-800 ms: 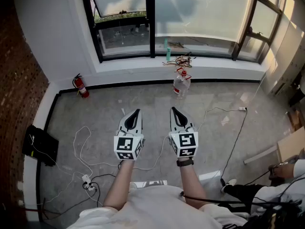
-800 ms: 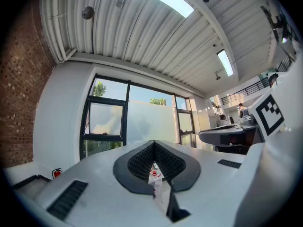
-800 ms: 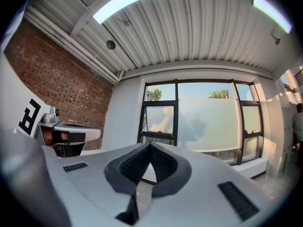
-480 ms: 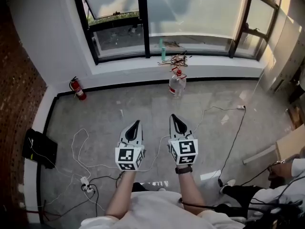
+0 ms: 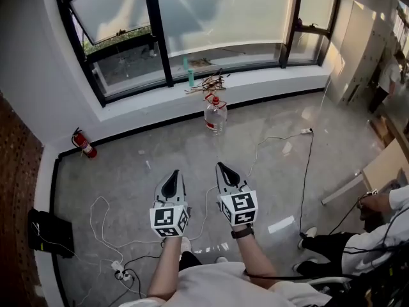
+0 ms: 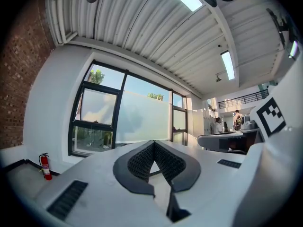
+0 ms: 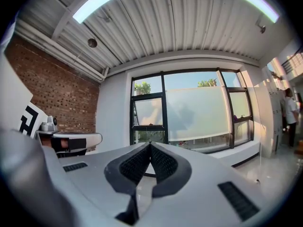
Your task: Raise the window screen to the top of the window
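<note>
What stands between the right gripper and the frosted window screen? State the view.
Head view: a clear plastic bottle with a red cap stands between the right gripper and the frosted window screen.

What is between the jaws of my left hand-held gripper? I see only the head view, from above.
Observer: Nothing. The left gripper view shows the left hand-held gripper with its jaws together at the tips.
Operator: And the right one, please?
Observer: The right hand-held gripper is also shut and holds nothing.
Operator: Does the screen already reach the top of the window?
Observer: No. In the right gripper view the window screen ends lower, and a strip of bare glass is above it.
</note>
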Demonstrator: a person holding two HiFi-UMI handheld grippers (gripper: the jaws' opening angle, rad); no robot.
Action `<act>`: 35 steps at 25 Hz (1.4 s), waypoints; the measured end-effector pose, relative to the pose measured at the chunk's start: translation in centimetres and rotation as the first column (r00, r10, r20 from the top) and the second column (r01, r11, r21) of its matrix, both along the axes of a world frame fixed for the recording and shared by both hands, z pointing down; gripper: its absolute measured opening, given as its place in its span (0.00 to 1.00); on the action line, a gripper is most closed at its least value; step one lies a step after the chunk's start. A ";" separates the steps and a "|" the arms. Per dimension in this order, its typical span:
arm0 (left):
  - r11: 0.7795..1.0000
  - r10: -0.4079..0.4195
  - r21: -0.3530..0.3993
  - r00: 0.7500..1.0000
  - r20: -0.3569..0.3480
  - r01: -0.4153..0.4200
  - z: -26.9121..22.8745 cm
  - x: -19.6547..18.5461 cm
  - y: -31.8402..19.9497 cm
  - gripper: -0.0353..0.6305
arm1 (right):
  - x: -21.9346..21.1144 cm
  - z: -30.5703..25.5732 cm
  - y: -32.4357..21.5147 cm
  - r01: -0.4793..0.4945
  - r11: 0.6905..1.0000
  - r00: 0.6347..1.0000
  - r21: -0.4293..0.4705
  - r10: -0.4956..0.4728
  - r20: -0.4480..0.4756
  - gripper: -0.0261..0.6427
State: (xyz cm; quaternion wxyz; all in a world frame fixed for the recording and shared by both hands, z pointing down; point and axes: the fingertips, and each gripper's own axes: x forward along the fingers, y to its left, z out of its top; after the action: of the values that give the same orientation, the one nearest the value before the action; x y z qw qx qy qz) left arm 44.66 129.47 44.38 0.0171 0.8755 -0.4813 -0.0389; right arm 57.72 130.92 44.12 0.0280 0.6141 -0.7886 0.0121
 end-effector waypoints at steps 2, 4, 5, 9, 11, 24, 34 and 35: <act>1.000 0.020 -0.002 1.000 0.011 -0.020 0.2 -0.1 -1.0 0.05 | -0.1 0.0 -1.1 -0.003 1.000 0.999 0.002 0.003 0.038 0.04; 0.999 0.047 -0.001 0.999 -0.019 -0.047 -0.3 -1.0 -2.8 0.05 | -1.2 -0.4 -2.9 0.010 1.000 0.996 0.024 -0.012 0.086 0.04; 0.998 0.064 -0.001 0.997 -0.049 -0.064 -0.7 -1.7 -3.7 0.05 | -2.1 -0.6 -3.8 0.019 0.999 0.994 0.038 -0.023 0.104 0.04; 0.999 0.052 -0.003 0.998 0.046 -0.052 -0.2 -4.6 -7.7 0.05 | -6.3 -0.7 -7.3 0.053 0.997 0.994 0.054 -0.057 0.095 0.04; 0.999 0.033 -0.031 0.993 0.114 -0.030 0.8 -6.3 -9.6 0.05 | -8.8 -0.8 -9.1 0.076 0.996 0.994 0.049 -0.079 0.074 0.04; 0.990 -0.123 -0.070 0.992 0.031 0.125 1.5 -23.3 -18.8 0.05 | -27.1 -1.4 -18.7 0.245 0.968 0.969 0.050 -0.246 0.031 0.04; 0.980 -0.188 -0.058 0.982 0.018 0.189 2.4 -28.8 -28.8 0.05 | -32.1 0.1 -31.1 0.318 0.945 0.946 0.071 -0.322 0.043 0.04; 0.980 -0.192 -0.043 0.981 0.031 0.193 2.1 -29.0 -30.5 0.05 | -32.5 -0.1 -32.9 0.333 0.940 0.941 0.078 -0.337 0.041 0.04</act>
State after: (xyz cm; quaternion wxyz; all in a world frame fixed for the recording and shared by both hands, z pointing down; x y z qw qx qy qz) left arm 15.65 99.01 46.49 0.0268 0.8246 -0.5649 -0.0175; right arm 25.23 97.99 44.07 -0.0130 0.4712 -0.8819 -0.0037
